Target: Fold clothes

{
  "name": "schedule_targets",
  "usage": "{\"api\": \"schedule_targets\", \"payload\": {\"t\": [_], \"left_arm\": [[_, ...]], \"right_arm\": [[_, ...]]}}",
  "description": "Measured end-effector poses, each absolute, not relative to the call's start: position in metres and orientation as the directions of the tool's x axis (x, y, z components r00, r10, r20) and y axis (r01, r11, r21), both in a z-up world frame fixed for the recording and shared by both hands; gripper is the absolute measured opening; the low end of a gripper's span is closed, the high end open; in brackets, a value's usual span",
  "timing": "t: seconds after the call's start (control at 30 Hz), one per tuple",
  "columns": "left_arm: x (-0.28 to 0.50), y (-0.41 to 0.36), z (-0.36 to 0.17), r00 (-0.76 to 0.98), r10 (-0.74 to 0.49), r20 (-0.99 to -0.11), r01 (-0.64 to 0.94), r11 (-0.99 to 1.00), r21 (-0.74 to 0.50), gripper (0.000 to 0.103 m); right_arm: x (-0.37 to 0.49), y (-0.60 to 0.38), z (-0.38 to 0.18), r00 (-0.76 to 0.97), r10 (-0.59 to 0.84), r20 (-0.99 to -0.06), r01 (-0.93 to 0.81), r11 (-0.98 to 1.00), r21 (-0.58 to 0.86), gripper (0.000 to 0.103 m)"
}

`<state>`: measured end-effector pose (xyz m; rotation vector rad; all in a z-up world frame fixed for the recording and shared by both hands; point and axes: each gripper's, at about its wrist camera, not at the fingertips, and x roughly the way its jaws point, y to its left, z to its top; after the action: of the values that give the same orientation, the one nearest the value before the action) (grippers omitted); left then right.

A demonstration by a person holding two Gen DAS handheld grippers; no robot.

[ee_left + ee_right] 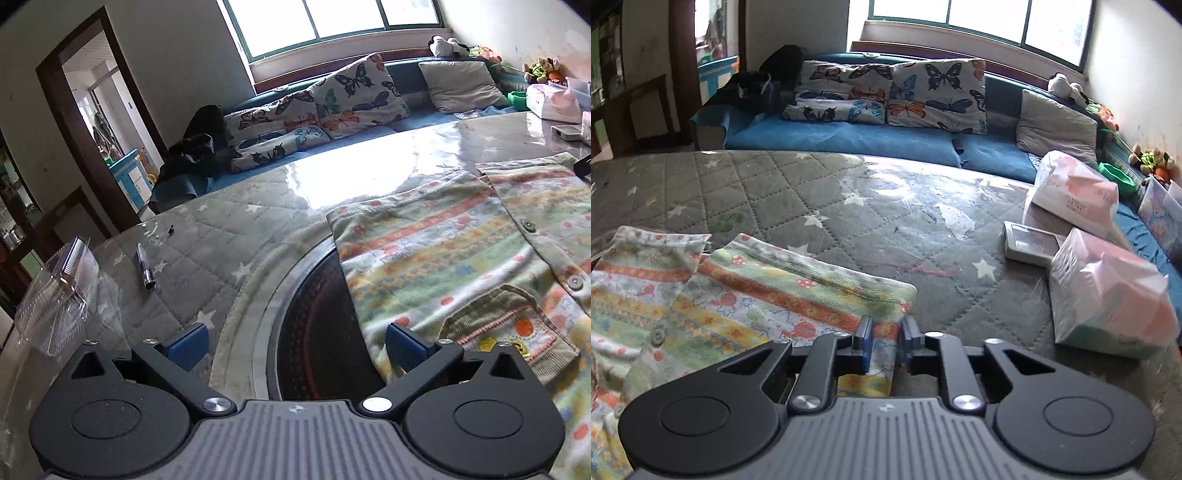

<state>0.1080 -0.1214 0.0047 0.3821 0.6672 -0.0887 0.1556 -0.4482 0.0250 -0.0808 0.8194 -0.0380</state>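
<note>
A small striped garment [443, 240] with buttons and a corduroy pocket [506, 325] lies spread flat on the table's quilted grey star cloth [207, 236]. My left gripper [297, 343] is open wide at the garment's left edge. Its right finger [406, 343] is over the fabric and its left finger is over the bare cloth. In the right wrist view the same garment [738, 295] lies at the lower left. My right gripper [886, 339] stands at its right edge with the jaws close together. A strip of fabric lies flat in the narrow gap, and the pads do not visibly press on it.
A dark round inset [314, 314] in the table lies partly under the garment. A pen [146, 266] and a clear plastic box [55, 288] sit at the left. Two tissue packs [1108, 295] [1071, 192] and a white device [1030, 242] sit at the right. A blue sofa [849, 136] runs behind.
</note>
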Motion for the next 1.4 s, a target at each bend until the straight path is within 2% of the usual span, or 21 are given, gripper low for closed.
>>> {"api": "schedule_targets", "payload": {"t": [0.07, 0.17, 0.23, 0.3, 0.63, 0.73, 0.93, 1.1, 1.37, 1.4], "left_arm": [[0.106, -0.122, 0.005, 0.783, 0.047, -0.621, 0.199, 0.926, 0.320, 0.103], [0.096, -0.122, 0.012, 0.786, 0.048, -0.616, 0.196, 0.926, 0.323, 0.103], [0.088, -0.121, 0.018, 0.790, 0.035, -0.612, 0.200, 0.929, 0.311, 0.103], [0.077, -0.122, 0.023, 0.792, 0.013, -0.610, 0.216, 0.929, 0.299, 0.103], [0.028, -0.141, 0.021, 0.783, -0.052, -0.620, 0.311, 0.895, 0.318, 0.103], [0.016, -0.142, 0.020, 0.778, -0.074, -0.624, 0.329, 0.894, 0.304, 0.103], [-0.009, -0.151, 0.012, 0.763, -0.111, -0.637, 0.385, 0.869, 0.311, 0.103], [-0.016, -0.149, 0.017, 0.780, -0.113, -0.615, 0.372, 0.874, 0.311, 0.103], [-0.028, -0.130, 0.036, 0.798, -0.132, -0.588, 0.345, 0.900, 0.267, 0.103], [-0.031, -0.129, 0.039, 0.796, -0.148, -0.588, 0.357, 0.898, 0.258, 0.103]], "right_arm": [[0.146, -0.445, 0.033, 0.693, -0.058, -0.719, -0.020, 0.995, -0.099, 0.018], [0.124, -0.437, 0.046, 0.704, -0.027, -0.710, -0.065, 0.993, -0.103, 0.027], [0.106, -0.429, 0.054, 0.709, -0.003, -0.705, -0.107, 0.988, -0.111, 0.028], [0.087, -0.420, 0.059, 0.712, 0.026, -0.702, -0.151, 0.982, -0.116, 0.034], [-0.009, -0.381, 0.072, 0.698, 0.183, -0.692, -0.304, 0.951, -0.056, 0.036], [-0.033, -0.366, 0.071, 0.677, 0.239, -0.696, -0.355, 0.935, -0.024, 0.040], [-0.065, -0.334, 0.066, 0.624, 0.331, -0.708, -0.466, 0.885, 0.004, 0.040], [-0.082, -0.314, 0.064, 0.600, 0.392, -0.697, -0.514, 0.857, 0.039, 0.040], [-0.075, -0.298, 0.045, 0.599, 0.380, -0.705, -0.511, 0.859, 0.028, 0.039], [-0.072, -0.298, 0.042, 0.601, 0.369, -0.709, -0.500, 0.865, 0.027, 0.035]]}}
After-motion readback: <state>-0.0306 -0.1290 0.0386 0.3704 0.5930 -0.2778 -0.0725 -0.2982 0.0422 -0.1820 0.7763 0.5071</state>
